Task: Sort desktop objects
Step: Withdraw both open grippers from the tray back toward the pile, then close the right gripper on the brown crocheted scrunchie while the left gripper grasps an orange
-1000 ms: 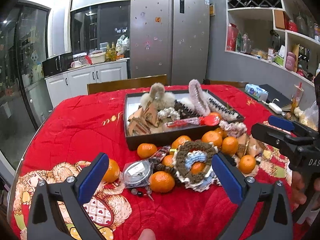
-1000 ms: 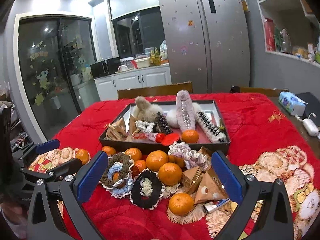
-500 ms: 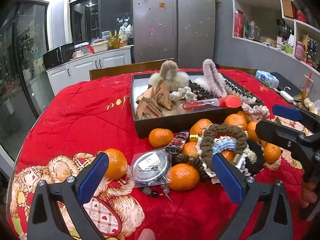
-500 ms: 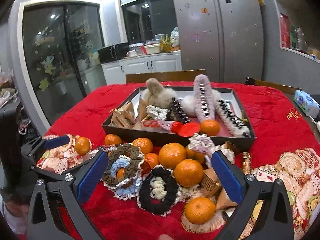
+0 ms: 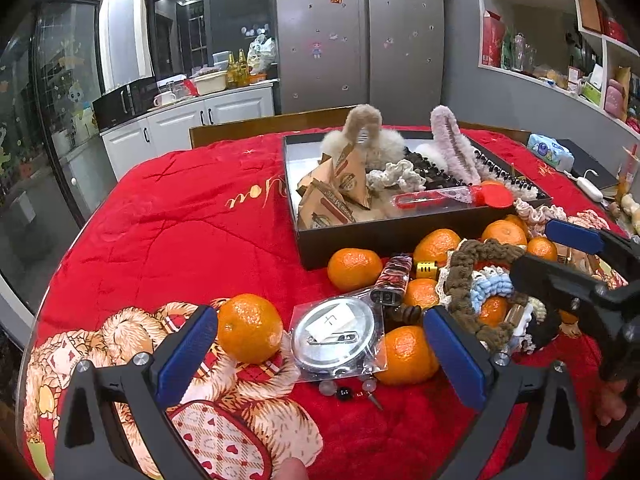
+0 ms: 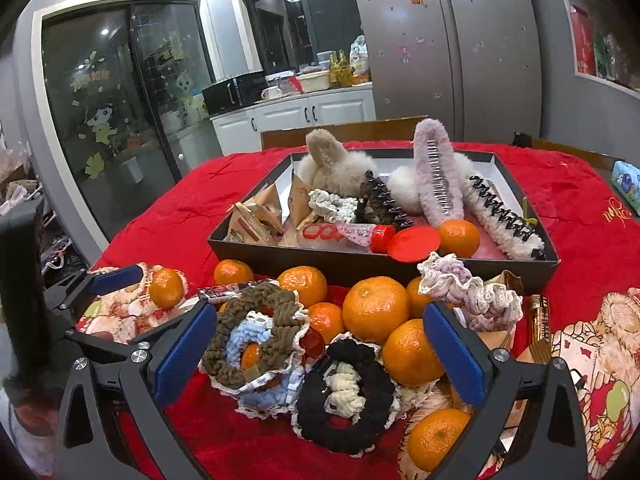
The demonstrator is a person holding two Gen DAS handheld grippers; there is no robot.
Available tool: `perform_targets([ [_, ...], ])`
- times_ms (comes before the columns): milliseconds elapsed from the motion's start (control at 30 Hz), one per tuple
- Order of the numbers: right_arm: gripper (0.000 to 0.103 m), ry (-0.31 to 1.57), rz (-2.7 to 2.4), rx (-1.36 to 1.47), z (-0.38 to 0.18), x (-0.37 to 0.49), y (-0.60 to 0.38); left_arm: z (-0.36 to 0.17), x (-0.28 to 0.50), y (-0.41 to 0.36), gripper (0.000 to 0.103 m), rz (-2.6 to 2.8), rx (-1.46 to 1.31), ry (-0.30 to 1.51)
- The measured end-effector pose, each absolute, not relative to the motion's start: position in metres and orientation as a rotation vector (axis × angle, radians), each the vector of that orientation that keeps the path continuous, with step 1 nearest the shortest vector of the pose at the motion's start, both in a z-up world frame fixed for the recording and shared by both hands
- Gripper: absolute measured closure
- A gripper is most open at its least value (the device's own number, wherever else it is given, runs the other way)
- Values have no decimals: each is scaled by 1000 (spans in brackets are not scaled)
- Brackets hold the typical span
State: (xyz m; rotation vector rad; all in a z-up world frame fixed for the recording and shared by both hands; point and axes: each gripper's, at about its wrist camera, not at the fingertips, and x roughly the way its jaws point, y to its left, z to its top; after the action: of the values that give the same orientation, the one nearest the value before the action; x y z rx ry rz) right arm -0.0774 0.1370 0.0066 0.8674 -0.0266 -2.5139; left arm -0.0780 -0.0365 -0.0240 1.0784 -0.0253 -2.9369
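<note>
Both grippers hang wide open over the red tablecloth point(image 5: 180, 220), holding nothing. Between the left gripper point(image 5: 320, 354) fingers lie a tangerine point(image 5: 249, 328) and a bagged round tin point(image 5: 334, 338). The right gripper point(image 6: 320, 354) frames a brown scrunchie point(image 6: 256, 332) and a black one point(image 6: 346, 398); the dark tray point(image 6: 360, 266) sits just behind the pile.
</note>
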Motion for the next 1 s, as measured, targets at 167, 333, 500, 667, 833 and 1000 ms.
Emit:
perform_targets([
  [167,0,2,-2517,851,6,-73,134,-27,-83,-45,0,-2950,1129,57],
  [333,4,23,-2529,851,5,-71,132,-29,-84,-47,0,-2953,1145,86],
  [500,29,80,-2564,858,4,-68,129,-29,-84,-42,2,-2967,1147,66],
  [667,60,-28,-2457,974,-8,-76,131,-24,-78,-32,28,-3029,1111,6],
  [833,75,-57,-2429,962,-7,-72,132,-22,-71,-24,80,-3123,1128,9],
  [1000,79,-99,-2406,970,-7,-73,135,-19,-64,-17,97,-3140,1101,-25],
])
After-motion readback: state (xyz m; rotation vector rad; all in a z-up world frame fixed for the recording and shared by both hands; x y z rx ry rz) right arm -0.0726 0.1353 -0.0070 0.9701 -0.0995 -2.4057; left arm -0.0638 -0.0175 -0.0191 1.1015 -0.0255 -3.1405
